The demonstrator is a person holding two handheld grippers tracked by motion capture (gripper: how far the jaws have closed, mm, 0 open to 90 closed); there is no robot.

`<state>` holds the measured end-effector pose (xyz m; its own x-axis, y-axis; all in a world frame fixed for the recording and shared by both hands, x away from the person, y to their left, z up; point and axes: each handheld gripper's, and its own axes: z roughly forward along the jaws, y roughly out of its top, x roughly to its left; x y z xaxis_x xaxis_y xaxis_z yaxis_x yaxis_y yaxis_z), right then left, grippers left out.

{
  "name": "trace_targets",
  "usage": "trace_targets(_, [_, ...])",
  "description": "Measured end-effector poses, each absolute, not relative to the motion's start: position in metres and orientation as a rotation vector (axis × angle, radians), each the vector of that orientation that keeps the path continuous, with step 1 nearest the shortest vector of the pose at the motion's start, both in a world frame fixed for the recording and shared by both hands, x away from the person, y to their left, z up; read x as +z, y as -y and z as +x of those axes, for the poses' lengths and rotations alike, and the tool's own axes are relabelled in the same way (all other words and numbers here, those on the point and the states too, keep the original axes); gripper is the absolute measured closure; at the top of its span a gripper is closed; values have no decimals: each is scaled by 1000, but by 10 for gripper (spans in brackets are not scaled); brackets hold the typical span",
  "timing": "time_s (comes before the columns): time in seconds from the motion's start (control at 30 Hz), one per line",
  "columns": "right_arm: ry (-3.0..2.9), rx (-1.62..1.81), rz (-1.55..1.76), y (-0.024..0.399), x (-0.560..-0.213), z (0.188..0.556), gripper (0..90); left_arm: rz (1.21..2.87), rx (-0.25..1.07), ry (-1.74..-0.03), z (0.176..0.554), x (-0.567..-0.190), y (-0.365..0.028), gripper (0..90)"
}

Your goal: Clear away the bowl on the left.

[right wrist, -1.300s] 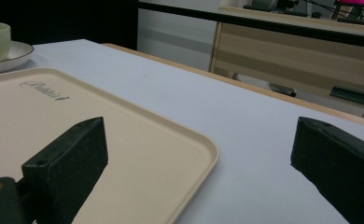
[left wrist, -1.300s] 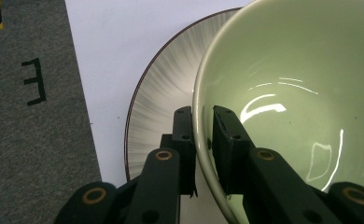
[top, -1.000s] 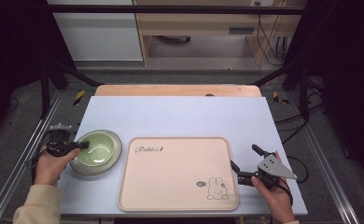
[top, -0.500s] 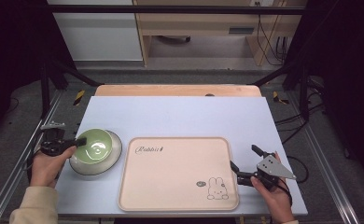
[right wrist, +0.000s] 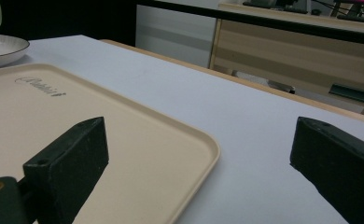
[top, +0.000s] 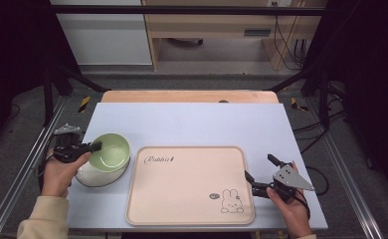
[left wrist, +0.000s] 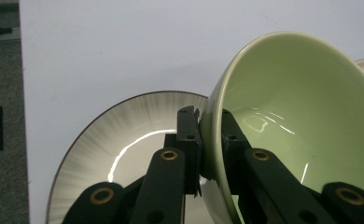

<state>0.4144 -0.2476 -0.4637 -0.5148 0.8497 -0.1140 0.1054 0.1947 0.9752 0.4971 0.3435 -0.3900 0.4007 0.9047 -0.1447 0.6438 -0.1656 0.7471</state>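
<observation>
A green bowl (top: 111, 150) is lifted and tilted above a white plate (top: 95, 175) with a dark rim at the table's left. My left gripper (top: 93, 147) is shut on the bowl's near rim, one jaw inside and one outside; the left gripper view shows the green bowl (left wrist: 287, 107) clamped over the plate (left wrist: 124, 140). A beige tray (top: 189, 181) with a rabbit drawing lies in the middle. My right gripper (top: 260, 167) stands open at the tray's right edge, holding nothing; its jaws straddle the tray corner (right wrist: 189, 140) in the right gripper view.
The light blue table top (top: 192, 124) stretches behind the tray, with a wooden strip (top: 187, 96) at its far edge. Metal frame rails (top: 28, 164) run along both sides. A cabinet and cables stand beyond the table.
My left gripper has raised the green bowl off the plate and tipped it. The right gripper has hardly moved.
</observation>
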Motion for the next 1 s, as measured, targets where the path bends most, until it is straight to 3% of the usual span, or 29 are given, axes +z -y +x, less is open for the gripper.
trace_targets(0.33, [-1783,1380,891,247,-464,414,44,1911,413,-1285,507,-382,-315,827])
trace_targets(0.47, [-1773,1380,904,250,-464,415,48,1946,476,-1249,503,-373,-299,826])
trace_targets(1.0, [-1773,1365,895,251,-464,414,57,1981,394,-1161,506,-381,-257,827])
